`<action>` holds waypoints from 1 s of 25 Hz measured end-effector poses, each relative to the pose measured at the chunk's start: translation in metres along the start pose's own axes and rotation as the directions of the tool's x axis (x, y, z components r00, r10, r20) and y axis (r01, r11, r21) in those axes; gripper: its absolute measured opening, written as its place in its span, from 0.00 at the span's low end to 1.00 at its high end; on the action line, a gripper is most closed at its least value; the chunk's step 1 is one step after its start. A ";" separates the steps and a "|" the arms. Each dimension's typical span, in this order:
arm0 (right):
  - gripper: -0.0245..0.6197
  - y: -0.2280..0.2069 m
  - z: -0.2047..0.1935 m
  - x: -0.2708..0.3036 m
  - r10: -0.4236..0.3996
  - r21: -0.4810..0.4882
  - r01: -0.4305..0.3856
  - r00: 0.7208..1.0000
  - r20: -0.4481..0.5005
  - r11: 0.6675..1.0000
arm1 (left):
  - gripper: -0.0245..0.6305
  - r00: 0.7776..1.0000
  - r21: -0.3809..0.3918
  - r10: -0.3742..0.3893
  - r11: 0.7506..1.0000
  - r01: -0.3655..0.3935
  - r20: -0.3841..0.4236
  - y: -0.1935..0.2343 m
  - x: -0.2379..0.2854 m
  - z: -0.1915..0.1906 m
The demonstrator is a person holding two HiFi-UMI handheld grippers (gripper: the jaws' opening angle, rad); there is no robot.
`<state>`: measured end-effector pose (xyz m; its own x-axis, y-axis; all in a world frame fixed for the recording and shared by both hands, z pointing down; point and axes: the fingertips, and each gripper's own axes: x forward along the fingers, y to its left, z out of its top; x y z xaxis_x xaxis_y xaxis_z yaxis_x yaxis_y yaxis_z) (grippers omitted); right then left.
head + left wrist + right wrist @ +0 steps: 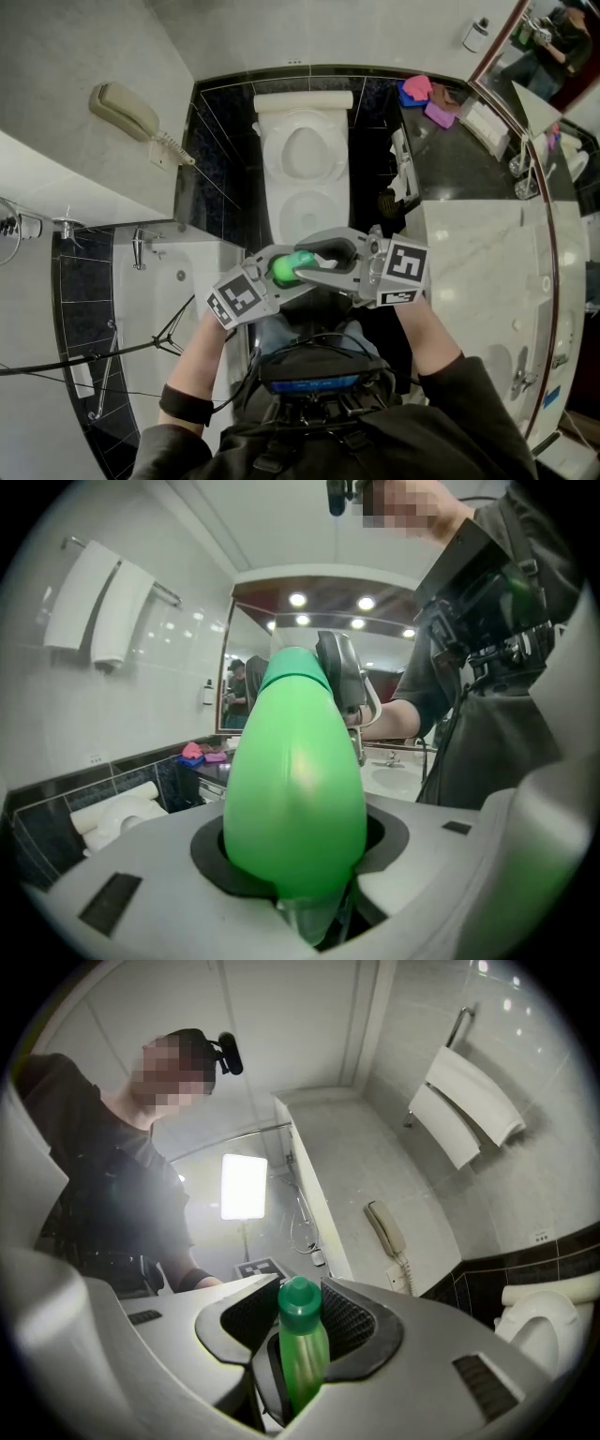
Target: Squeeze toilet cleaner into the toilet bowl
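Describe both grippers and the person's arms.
The left gripper and right gripper are light grey with black-lined jaws. Each carries a cube with black-and-white square markers. Dark sleeves; a black wristband on the left arm.

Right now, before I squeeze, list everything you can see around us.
toilet cleaner bottle: one, green, above the toilet, between both grippers
toilet: one, white, straight ahead
wall phone: one, beige, left wall
towels: two, white, hanging on the wall
cloths: several, pink, purple and blue, on the black counter beside the toilet
vanity top: one, pale marble, right side
light panel: one, white, lit, behind the person
left gripper: one, grey, shut on the bottle's body
right gripper: one, grey, shut on the bottle's cap end
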<state>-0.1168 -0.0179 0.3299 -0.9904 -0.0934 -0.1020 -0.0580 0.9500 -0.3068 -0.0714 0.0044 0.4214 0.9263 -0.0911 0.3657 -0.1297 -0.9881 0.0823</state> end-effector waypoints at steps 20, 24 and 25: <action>0.28 -0.060 -0.050 -0.014 -0.308 0.360 0.354 0.934 -0.182 0.863 | 0.33 0.683 0.173 0.730 0.678 -0.715 -0.039 0.078 0.010 -0.046; 0.30 -0.061 -0.055 -0.013 -0.326 0.352 0.374 0.926 -0.189 0.858 | 0.33 0.688 0.167 0.724 0.685 -0.709 -0.051 0.076 0.012 -0.057; 0.30 -0.061 -0.055 -0.013 -0.334 0.343 0.381 0.923 -0.190 0.859 | 0.33 0.690 0.165 0.722 0.688 -0.707 -0.054 0.076 0.012 -0.059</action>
<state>-0.1071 -0.0581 0.4019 -0.9189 -0.3469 0.1879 -0.3841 0.6780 -0.6267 -0.0907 -0.0646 0.4865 0.5266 -0.7694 0.3615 -0.6853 -0.6359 -0.3551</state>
